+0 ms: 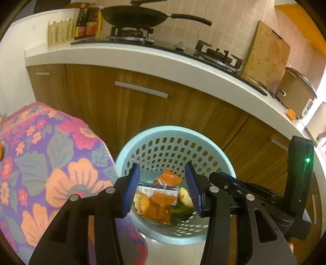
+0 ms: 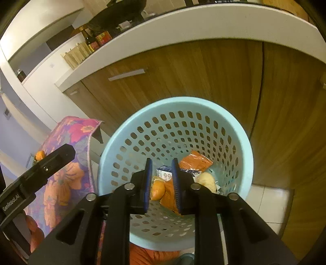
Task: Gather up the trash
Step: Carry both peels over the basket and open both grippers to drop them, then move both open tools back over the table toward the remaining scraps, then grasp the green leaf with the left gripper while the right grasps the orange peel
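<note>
Both tools hang over the pale blue basket (image 1: 130, 146): left tool (image 1: 163, 189) wide, right tool (image 2: 162, 186) narrow, both empty, partly hiding orange wrappers (image 1: 161, 208) and a small carton (image 1: 156, 190) inside; floral cloth (image 1: 51, 163) alongside.

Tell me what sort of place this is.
A home kitchen, most likely. A wok sits on a gas stove set in a white counter, with wooden cabinets below and a cutting board leaning on the tiled wall. A blue basket of trash stands on the floor.

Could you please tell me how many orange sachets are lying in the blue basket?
2: one orange sachet against the far wall, another nearer, overlapping the white carton. More may lie hidden underneath.
</note>
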A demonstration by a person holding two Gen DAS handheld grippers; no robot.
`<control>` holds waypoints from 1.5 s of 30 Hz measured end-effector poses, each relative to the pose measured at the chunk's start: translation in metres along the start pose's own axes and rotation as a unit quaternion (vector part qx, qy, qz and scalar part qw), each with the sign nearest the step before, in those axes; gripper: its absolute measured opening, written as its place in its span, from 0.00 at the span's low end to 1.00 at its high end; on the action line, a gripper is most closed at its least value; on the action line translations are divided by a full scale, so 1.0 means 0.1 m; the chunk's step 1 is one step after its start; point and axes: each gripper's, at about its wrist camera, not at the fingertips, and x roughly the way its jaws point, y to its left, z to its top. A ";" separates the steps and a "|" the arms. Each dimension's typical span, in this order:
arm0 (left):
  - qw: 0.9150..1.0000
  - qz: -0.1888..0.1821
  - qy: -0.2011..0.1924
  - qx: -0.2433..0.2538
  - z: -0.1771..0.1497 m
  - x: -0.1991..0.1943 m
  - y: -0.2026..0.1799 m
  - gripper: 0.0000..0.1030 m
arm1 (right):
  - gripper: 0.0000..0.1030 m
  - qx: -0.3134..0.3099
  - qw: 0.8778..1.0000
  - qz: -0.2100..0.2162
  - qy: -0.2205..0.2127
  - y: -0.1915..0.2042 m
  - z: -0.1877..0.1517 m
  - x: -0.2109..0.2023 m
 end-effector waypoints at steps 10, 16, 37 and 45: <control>0.998 0.036 -0.052 -0.004 -0.06 -0.65 0.29 0.56 | 0.26 -0.051 0.998 0.016 -0.023 0.48 -0.02 -0.23; 0.992 0.087 -0.090 -0.007 -0.06 -1.23 0.74 0.64 | 0.26 -0.117 0.992 0.032 -0.037 1.11 -0.11 -0.30; 0.964 0.195 -0.069 -0.169 -0.08 -1.61 3.65 0.66 | 0.49 -0.288 0.950 0.119 0.024 3.67 -0.29 0.76; 0.964 0.193 -0.047 -0.179 -0.18 -1.21 3.93 0.66 | 0.50 -0.300 0.943 0.142 0.038 3.99 -0.18 1.27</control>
